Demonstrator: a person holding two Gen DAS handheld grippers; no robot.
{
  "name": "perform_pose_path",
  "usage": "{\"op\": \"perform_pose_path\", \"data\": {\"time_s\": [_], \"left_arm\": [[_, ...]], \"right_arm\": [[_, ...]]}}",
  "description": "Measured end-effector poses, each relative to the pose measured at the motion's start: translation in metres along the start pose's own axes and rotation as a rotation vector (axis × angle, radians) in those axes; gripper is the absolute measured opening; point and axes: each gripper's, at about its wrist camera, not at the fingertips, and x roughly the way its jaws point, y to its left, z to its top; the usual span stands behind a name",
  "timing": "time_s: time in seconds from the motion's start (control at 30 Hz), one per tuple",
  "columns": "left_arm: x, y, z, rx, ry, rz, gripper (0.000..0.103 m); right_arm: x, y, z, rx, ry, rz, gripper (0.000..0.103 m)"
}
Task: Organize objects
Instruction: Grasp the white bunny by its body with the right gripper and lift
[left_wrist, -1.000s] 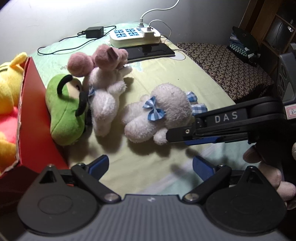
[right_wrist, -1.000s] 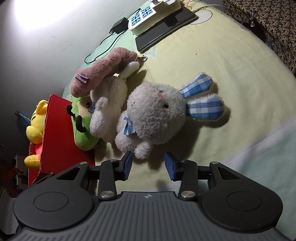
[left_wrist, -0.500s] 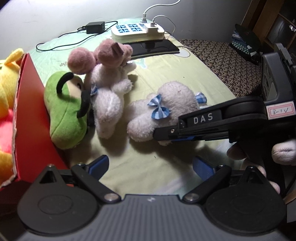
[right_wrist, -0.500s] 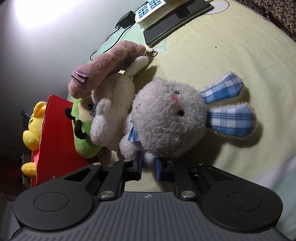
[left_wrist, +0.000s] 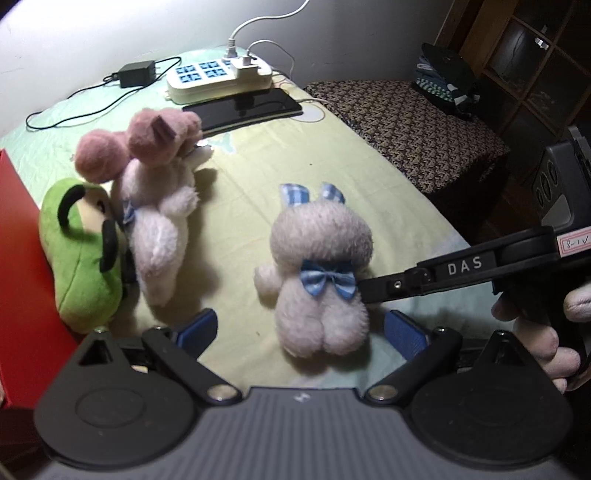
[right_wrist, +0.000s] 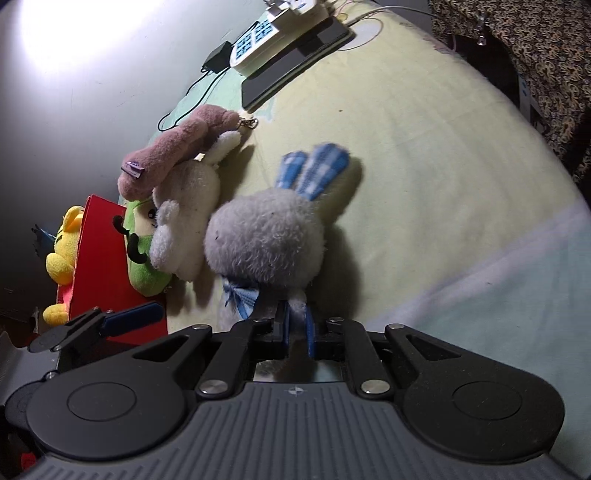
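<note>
- Fluffy white plush is what my right tool (right_wrist: 294, 334) is pinching: its pads are clamped together on a limb of the white bunny (left_wrist: 319, 266), the one with the blue checked bow and blue checked ears.
- My left tool (left_wrist: 301, 328) is hovering with its blue pads spread wide apart and gripping nothing; the bunny's rump is sitting between them in the left wrist view.
- From the left tool the bunny is lying dead ahead at 12 o'clock, rump nearest and ears pointing away toward the power strip (left_wrist: 218, 75) and the phone (left_wrist: 242, 107) at the far end of the bed (left_wrist: 369, 177).
- From the right tool its long axis is running from 6 o'clock up to about 1 o'clock, head and ears leading away from me.
- The red box (right_wrist: 99, 258), with the yellow plush (right_wrist: 62, 254) already in it, is standing at about 9 o'clock of the bunny, beyond the pink-eared bunny (left_wrist: 155, 206) and the green plush (left_wrist: 83, 251) that are leaning against its wall.
- I am judging that the coming move turns on this: the box is lying to the left, across two other toys, so the bunny needs lifting over them rather than dragging.
- The right hand is the one holding it, though the left tool is nearer the box; a thin pinch on one limb is likely letting the body swing.
</note>
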Motion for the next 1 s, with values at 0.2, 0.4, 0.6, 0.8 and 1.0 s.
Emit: {"op": "perform_pose_path", "data": {"time_s": [0.2,0.4,0.6,0.8,1.0], "left_arm": [[0.025,-0.009,0.013,-0.004,0.040,-0.050,0.094],[0.050,-0.011,0.021,-0.015,0.082,-0.082,0.087],[0.064,-0.006,0.023,-0.023,0.097,-0.076,0.080],[0.068,-0.005,0.026,-0.006,0.088,-0.042,0.078],[0.064,0.001,0.026,-0.034,0.087,-0.040,0.071]], "right_arm": [[-0.013,-0.016,0.000,0.043,-0.023,0.008,0.023],[-0.008,-0.017,0.008,0.063,-0.027,0.094,0.027],[0.011,-0.008,0.018,0.046,-0.008,0.134,0.038],[0.029,0.003,0.029,0.071,0.022,0.212,0.043],[0.029,0.013,0.029,0.023,0.027,0.206,0.037]]}}
